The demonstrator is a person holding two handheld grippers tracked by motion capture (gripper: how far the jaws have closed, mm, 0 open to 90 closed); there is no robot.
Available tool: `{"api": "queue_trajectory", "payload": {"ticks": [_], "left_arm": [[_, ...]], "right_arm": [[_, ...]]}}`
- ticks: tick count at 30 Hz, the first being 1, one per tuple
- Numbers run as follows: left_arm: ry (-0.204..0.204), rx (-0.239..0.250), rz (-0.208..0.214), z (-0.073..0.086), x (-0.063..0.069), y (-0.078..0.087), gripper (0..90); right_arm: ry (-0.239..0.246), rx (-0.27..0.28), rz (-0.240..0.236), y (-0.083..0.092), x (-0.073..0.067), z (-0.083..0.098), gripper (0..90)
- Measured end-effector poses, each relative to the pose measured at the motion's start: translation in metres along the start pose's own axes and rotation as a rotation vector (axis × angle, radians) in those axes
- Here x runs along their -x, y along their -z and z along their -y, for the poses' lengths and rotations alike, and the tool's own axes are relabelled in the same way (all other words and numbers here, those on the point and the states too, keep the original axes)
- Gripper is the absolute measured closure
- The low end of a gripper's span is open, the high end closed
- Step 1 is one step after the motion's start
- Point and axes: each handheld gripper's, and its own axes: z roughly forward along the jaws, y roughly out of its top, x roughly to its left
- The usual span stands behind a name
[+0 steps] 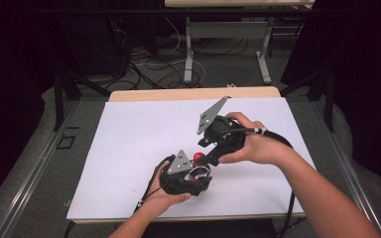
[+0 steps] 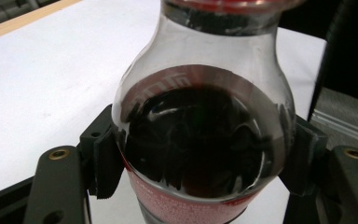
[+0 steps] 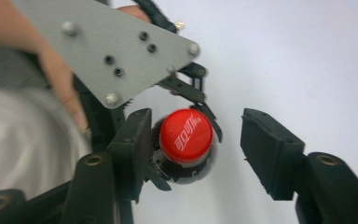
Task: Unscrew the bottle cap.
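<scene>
A small cola bottle (image 2: 200,140) with a red cap (image 3: 187,136) stands near the table's (image 1: 129,148) centre, clamped at its shoulder by the left gripper (image 2: 200,161), whose jaws press both sides of the glass-clear body. The right gripper (image 3: 196,154) hangs over the cap from about one o'clock, jaws spread wide, one touching the cap's edge, the other well apart. If they close off-centre, the cap may slip, or twisting could turn the bottle in the lower grip.
</scene>
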Motion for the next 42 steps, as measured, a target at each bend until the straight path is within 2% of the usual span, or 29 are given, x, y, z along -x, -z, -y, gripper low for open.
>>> {"api": "queue_trajectory", "payload": {"ticks": [1,2,3,6,7,8,9,12,15,17,19,20,21,23,24,25,29,30,32,33,34,35,36,38,39,41,42], "left_arm": [[0.01,0.002,-0.007,0.0,0.0,0.0,30.1],[0.015,0.005,-0.019,0.0,-0.001,0.001,30.1],[0.02,0.01,-0.027,0.0,-0.001,0.001,30.1],[0.04,0.019,-0.042,0.0,-0.001,0.001,30.1],[0.04,0.019,-0.042,0.0,-0.001,0.001,30.1],[0.053,0.01,-0.056,0.0,-0.001,0.002,30.1],[0.058,0.004,-0.052,-0.001,-0.001,0.002,30.1],[0.059,0.007,-0.056,-0.001,-0.001,0.002,30.1],[0.051,0.008,-0.062,-0.001,0.0,0.002,30.1],[0.046,0.005,-0.058,-0.002,0.001,0.002,30.1],[0.041,0.008,-0.061,-0.001,0.001,0.002,30.1],[0.041,0.008,-0.061,-0.001,0.001,0.002,30.1],[0.023,-0.004,-0.051,0.0,0.001,0.002,30.1],[0.018,-0.01,-0.044,0.0,0.001,0.002,30.2],[0.011,-0.009,-0.024,0.0,0.002,0.001,30.2],[0.015,-0.011,-0.013,0.0,0.003,0.001,30.2],[-0.02,-0.011,0.019,-0.002,0.004,0.002,30.2],[-0.02,-0.011,0.019,-0.002,0.004,0.002,30.2],[-0.058,-0.008,0.039,-0.003,0.006,0.002,30.2],[-0.056,-0.011,0.057,-0.003,0.008,0.002,30.2],[-0.056,-0.011,0.057,-0.003,0.008,0.002,30.2],[-0.069,-0.008,0.063,-0.003,0.009,0.002,30.2],[-0.094,-0.012,0.068,-0.004,0.009,0.002,30.2],[-0.093,-0.018,0.103,-0.003,0.011,0.0,30.2],[-0.107,-0.025,0.107,-0.003,0.011,0.0,30.2],[-0.096,-0.021,0.115,-0.002,0.012,-0.001,30.2],[-0.112,-0.023,0.115,-0.003,0.011,-0.001,30.3]], "right_arm": [[-0.036,0.016,0.005,0.0,-0.002,0.002,45.0],[-0.114,0.029,0.009,0.0,-0.005,0.003,46.3],[-0.17,0.05,0.038,0.0,-0.007,0.005,47.3],[-0.275,0.112,0.084,-0.003,-0.011,0.01,49.6],[-0.31,0.115,0.098,-0.004,-0.013,0.011,50.5],[-0.326,0.125,0.119,-0.006,-0.015,0.013,51.2],[-0.338,0.13,0.139,-0.008,-0.016,0.013,51.8],[-0.383,0.147,0.136,-0.013,-0.016,0.014,53.6],[-0.385,0.155,0.145,-0.018,-0.018,0.014,56.8],[-0.368,0.158,0.155,-0.021,-0.02,0.013,59.4],[-0.339,0.138,0.161,-0.02,-0.021,0.012,59.9],[-0.315,0.133,0.142,-0.019,-0.019,0.012,60.1],[-0.299,0.131,0.13,-0.019,-0.018,0.013,60.2],[-0.263,0.098,0.084,-0.017,-0.013,0.013,60.4],[-0.236,0.082,0.057,-0.016,-0.009,0.013,60.4],[-0.197,0.068,0.021,-0.015,-0.005,0.012,60.5],[0.013,0.039,-0.107,-0.013,0.009,0.01,60.6],[0.08,0.036,-0.138,-0.013,0.012,0.009,60.6],[0.206,0.031,-0.207,-0.011,0.016,0.009,60.6],[0.261,0.034,-0.248,-0.011,0.019,0.008,60.6],[0.319,0.032,-0.277,-0.01,0.022,0.008,60.6],[0.319,0.032,-0.277,-0.01,0.022,0.008,60.6],[0.435,0.033,-0.34,-0.01,0.025,0.007,60.6],[0.508,0.013,-0.386,-0.011,0.027,0.005,60.6],[0.525,-0.001,-0.401,-0.012,0.028,0.004,60.7],[0.567,-0.017,-0.428,-0.013,0.029,0.002,60.7],[0.578,-0.018,-0.44,-0.014,0.029,0.002,60.7]]}}
